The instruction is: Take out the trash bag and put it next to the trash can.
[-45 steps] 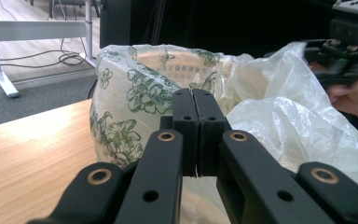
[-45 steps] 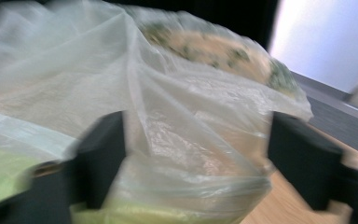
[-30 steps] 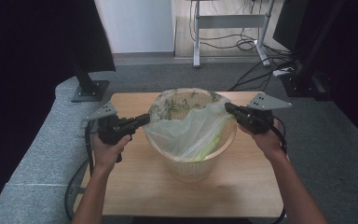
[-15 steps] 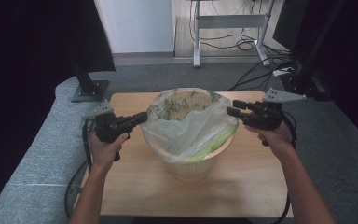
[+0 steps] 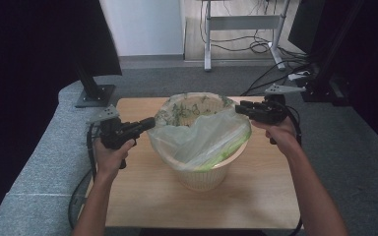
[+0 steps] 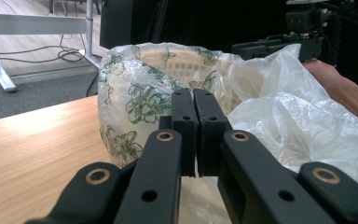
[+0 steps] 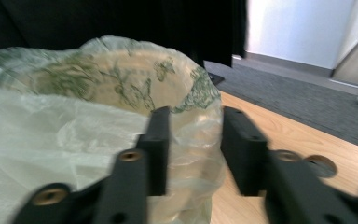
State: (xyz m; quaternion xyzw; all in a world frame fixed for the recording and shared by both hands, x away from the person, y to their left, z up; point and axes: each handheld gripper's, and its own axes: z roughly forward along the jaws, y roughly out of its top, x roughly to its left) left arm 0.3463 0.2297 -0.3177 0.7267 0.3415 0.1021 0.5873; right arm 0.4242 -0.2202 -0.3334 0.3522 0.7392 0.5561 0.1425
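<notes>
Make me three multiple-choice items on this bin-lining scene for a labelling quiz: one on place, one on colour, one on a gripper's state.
1. The round cream plastic wastebasket stands on:
A. a light wooden table
B. grey carpet
C. a chair

2. The print on the thin clear plastic bag is:
A. red
B. green
C. blue

3. The left gripper is:
A. wide open
B. lying on the table
C. shut at the bag's edge

A: wood surrounds the basket's base.
B: green flowers show.
C: its jaws meet with no gap.
</notes>
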